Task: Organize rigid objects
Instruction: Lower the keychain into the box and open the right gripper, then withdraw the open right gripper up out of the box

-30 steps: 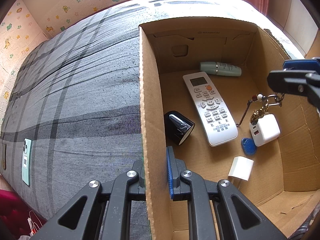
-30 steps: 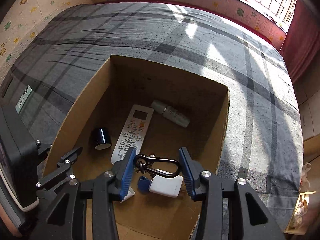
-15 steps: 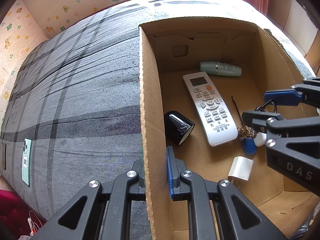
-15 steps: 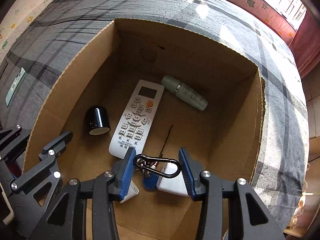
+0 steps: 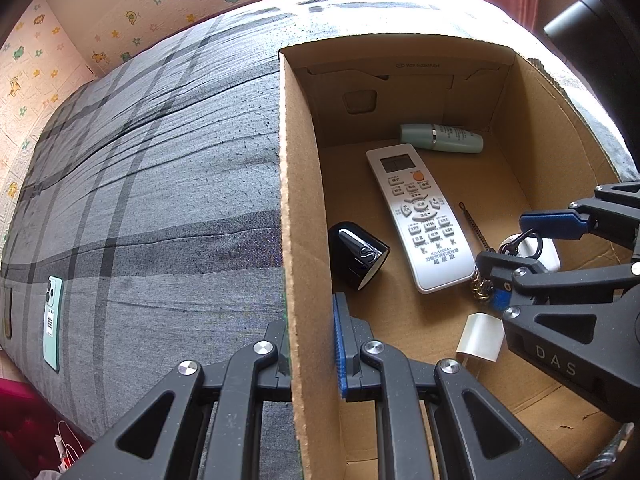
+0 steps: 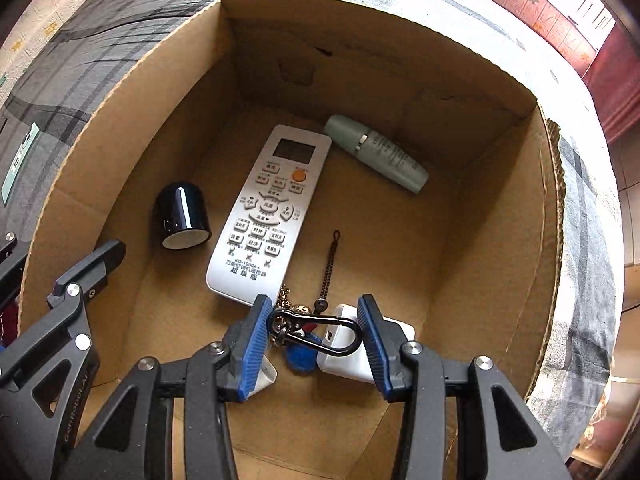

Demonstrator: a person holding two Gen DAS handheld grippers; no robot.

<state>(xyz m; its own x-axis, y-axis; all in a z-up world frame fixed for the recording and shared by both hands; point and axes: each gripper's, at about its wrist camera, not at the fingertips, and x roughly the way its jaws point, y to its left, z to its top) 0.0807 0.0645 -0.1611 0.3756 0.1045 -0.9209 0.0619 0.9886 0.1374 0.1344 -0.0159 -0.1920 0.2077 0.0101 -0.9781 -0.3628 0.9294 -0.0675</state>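
Left wrist view: the left tongs (image 5: pixel 310 344) are clamped on the near wall of the cardboard box (image 5: pixel 296 208), which sits on a grey plaid bed (image 5: pixel 160 184). Ahead of them inside lie a black cap (image 5: pixel 358 254), a white remote (image 5: pixel 418 216) and a green tube (image 5: pixel 442 138).

Right wrist view: the right tongs (image 6: pixel 314 344) are clamped on a black carabiner (image 6: pixel 320 330) low inside the box. Its keys and blue tag (image 6: pixel 300 358) rest beside a white charger (image 6: pixel 352 360) directly under the tongs.
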